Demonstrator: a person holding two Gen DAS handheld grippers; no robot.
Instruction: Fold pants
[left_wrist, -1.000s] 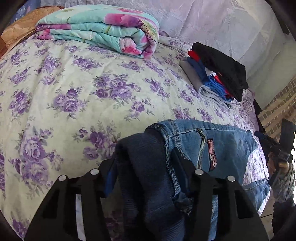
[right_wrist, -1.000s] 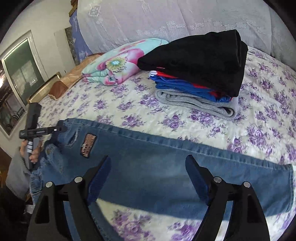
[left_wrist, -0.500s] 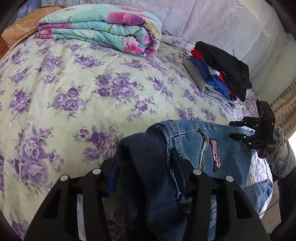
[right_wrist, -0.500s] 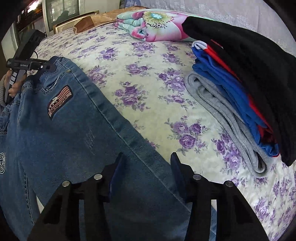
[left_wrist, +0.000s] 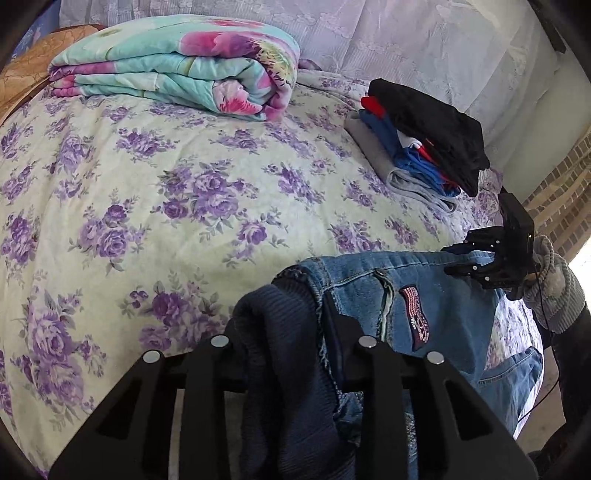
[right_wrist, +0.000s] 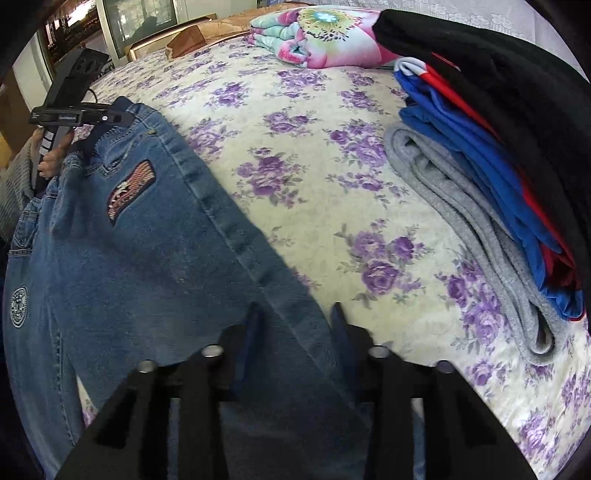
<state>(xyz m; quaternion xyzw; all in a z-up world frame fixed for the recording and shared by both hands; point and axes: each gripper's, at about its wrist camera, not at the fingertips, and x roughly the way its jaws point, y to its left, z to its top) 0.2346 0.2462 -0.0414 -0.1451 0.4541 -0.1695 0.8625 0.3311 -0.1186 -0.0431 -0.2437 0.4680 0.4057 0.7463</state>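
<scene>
Now, with the left gripper (left_wrist: 284, 332) just closed on the waistband of the jeans (right_wrist: 155, 258) lying on the bed (left_wrist: 147, 206) and the right gripper (right_wrist: 295, 325) just closed on the leg's edge, lift both evenly to keep the fold straight

The pants (right_wrist: 140, 258) are made of mid-blue denim, faintly faded, with stitched seams and an embroidered patch (right_wrist: 129, 188); a ribbed dark knit band (left_wrist: 280, 350) is seen at the waist. The bedspread (left_wrist: 147, 184) is a matt printed cloth (purple roses on cream). The grey garment (right_wrist: 461, 229) looks fleecy. The fingers (left_wrist: 340, 350) are matt black plastic, set with dull metal studs (left_wrist: 367, 341).
</scene>
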